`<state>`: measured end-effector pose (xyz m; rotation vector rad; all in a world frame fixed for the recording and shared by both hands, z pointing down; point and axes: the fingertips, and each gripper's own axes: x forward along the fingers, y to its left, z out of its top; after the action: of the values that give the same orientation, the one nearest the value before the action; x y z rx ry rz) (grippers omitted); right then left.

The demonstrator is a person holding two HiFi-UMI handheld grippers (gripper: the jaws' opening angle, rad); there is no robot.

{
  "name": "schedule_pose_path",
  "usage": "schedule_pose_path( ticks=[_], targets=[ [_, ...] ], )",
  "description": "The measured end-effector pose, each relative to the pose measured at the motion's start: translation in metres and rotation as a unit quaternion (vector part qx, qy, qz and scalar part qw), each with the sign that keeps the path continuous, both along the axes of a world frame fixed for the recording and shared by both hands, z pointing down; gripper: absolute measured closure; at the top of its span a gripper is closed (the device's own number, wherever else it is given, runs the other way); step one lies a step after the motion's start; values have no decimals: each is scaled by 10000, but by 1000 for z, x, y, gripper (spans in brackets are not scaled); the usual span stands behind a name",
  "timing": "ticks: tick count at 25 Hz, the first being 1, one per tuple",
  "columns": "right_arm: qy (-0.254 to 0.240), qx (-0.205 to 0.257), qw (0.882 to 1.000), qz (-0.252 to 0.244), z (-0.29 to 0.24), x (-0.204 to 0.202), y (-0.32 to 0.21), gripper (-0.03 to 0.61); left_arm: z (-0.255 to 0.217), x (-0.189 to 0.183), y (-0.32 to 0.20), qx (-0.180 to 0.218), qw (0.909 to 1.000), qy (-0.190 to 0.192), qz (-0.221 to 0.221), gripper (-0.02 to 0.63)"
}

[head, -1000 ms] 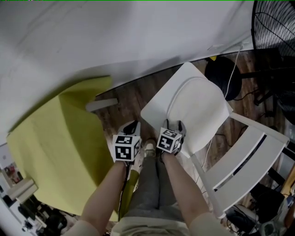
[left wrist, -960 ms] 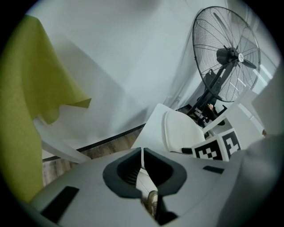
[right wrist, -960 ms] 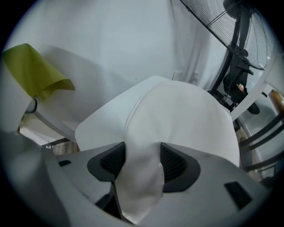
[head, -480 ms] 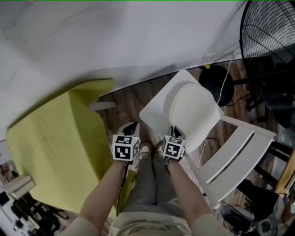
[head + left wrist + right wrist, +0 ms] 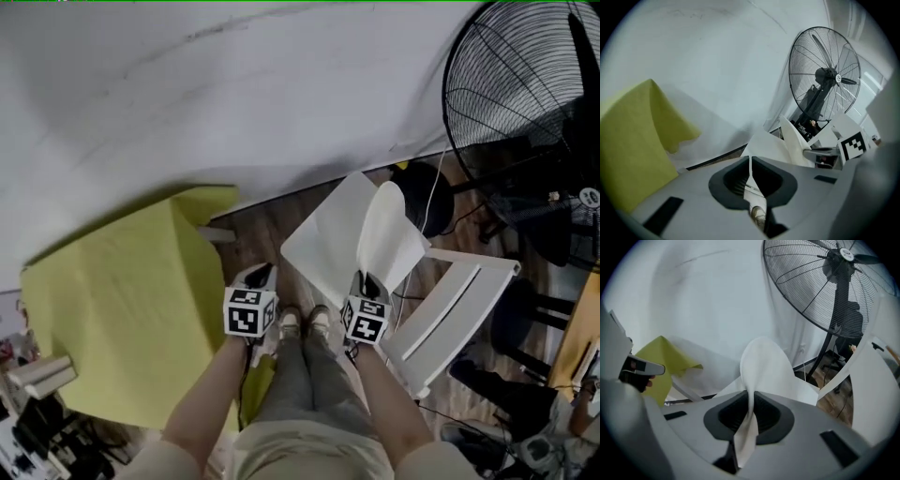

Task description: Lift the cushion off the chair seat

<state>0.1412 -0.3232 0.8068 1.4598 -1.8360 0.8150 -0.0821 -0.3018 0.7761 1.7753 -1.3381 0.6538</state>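
Note:
A white chair stands in front of me, its seat (image 5: 319, 239) bare at the left. The white cushion (image 5: 386, 236) stands tilted up on edge above the seat, with my right gripper (image 5: 367, 281) shut on its near edge. In the right gripper view the cushion (image 5: 764, 364) rises as a thin oval from between the pads of the right gripper (image 5: 751, 416). To the left of the chair, my left gripper (image 5: 258, 275) hangs in the air holding nothing. In the left gripper view the left gripper (image 5: 750, 176) has its jaws together, and the cushion (image 5: 794, 143) shows beyond.
A large black pedestal fan (image 5: 525, 103) stands behind the chair at the right, its dark base (image 5: 427, 197) and cables on the wooden floor. A yellow-green covered table (image 5: 112, 309) fills the left. White sheeting (image 5: 234, 94) hangs behind. The chair's slatted backrest (image 5: 450, 314) lies right.
Both grippers have risen. The cushion lay flat on the seat; now its near edge is pinched in the right gripper and it stands tilted up off the seat.

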Motion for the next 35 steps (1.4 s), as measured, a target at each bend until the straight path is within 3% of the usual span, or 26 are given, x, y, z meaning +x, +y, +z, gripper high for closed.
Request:
schedule_pose_path(
  ticks=[4,10,19,28,35],
  targets=[
    [-216,167,9996,-3,-43,2,0,524,-37,3,3,193,9998,30,57,581],
    [-951,317,9949,93,-113,-7,2,525,-104,11,12,540,9982,95,230,581],
    [-1454,892,9846,-383,-216,-28,1,523,-188,-11,16,1287,9916,-61,-54,581],
    [-1493,1837,9674,-902,-332,-35,18,523,-288,-25,25,2139,9765,57,-256,581],
    [-1784,2585,9425,-1146,-422,-39,31,523,-362,-27,32,2794,9598,-8,-277,581]
  ],
)
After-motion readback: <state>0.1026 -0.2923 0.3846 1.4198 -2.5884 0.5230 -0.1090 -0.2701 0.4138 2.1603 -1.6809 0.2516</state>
